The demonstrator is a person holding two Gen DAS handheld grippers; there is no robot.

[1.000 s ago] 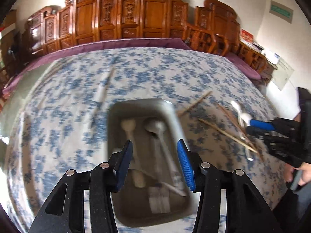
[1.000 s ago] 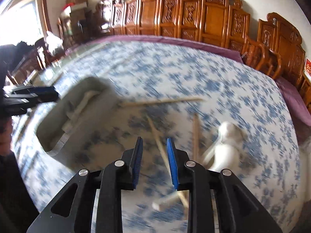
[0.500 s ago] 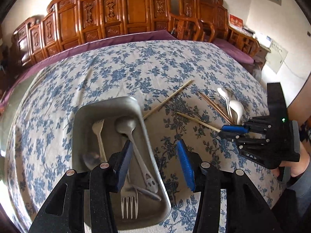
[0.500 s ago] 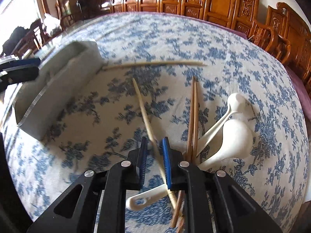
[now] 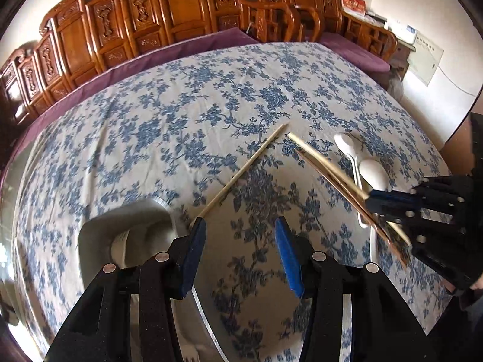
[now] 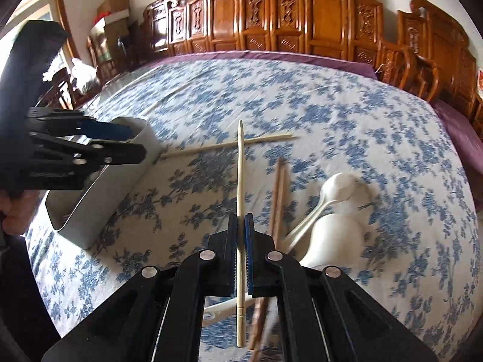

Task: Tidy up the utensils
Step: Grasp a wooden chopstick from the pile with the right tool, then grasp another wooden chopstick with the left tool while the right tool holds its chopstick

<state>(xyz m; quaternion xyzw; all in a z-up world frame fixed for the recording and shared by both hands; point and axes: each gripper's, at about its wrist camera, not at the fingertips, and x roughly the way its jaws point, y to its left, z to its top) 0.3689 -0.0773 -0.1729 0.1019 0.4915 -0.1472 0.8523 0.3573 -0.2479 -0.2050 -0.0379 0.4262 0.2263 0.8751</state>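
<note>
The right gripper (image 6: 240, 235) has just closed its jaws on a pale chopstick (image 6: 240, 181), likely bound for the tray (image 6: 99, 193); the left gripper (image 5: 240, 252) waits, jaws apart, empty, over the worktop (image 5: 181, 114).

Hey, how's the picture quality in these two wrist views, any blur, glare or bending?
Left wrist view: mostly sharp, but the metal tray looks smeared and the held chopstick is slightly blurred; fisheye curves the table's edge. Right wrist view: the white spoons are motion-blurred, the window at top left is blown out, and the chopstick in the right gripper is crisp.
</note>
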